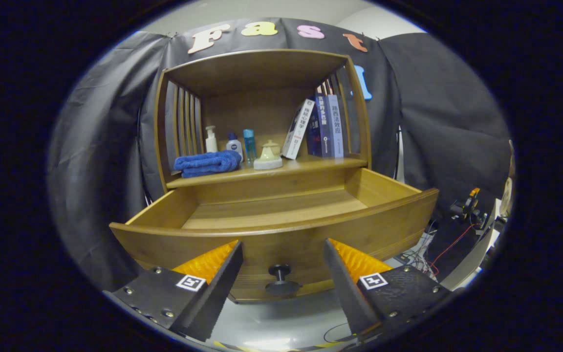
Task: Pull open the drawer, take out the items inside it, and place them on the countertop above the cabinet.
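Countertop (306,165) holds towel (208,163), bottles (234,144); hand-held gripper (281,254) open.

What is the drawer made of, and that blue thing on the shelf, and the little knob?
The drawer looks like wood with a smooth brown varnish: grain lines run along its boards. The blue thing is a towel, probably soft terry cloth, since it looks fuzzy and folded. The knob is dark and smooth, maybe metal or plastic. The open gripper frames the knob without touching it.

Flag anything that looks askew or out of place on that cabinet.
One white book leans tilted against the upright blue books. The drawer stands pulled open, its visible floor bare. The open gripper flanks the knob. Nothing looks spilled or damaged.
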The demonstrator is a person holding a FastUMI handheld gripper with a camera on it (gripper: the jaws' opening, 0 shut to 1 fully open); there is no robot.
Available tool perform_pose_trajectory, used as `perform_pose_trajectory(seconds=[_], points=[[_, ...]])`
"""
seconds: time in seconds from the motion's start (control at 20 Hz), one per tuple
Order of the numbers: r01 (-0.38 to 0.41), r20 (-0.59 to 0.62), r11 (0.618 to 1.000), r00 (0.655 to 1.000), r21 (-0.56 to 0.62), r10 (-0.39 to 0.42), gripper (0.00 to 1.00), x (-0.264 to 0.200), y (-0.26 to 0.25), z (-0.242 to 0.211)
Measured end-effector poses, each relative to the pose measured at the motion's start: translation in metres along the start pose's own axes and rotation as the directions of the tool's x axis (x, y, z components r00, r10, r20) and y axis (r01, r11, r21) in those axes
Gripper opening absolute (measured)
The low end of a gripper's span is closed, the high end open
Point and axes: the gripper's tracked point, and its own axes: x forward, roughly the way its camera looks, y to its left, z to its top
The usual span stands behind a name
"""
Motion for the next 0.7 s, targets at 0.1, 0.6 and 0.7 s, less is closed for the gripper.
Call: perform_pose_trajectory(seconds=[0.1,0.6,0.7], points=[[-0.047,-0.004,0.999,0.999,0.020,0.048,0.98,0.006,0.009,-0.005],[-0.099,-0.017,0.995,0.995,-0.026,0.099,0.98,0.028,0.027,-0.014],[-0.092,-0.008,0.995,0.996,-0.042,0.092,0.98,0.029,0.030,-0.010]])
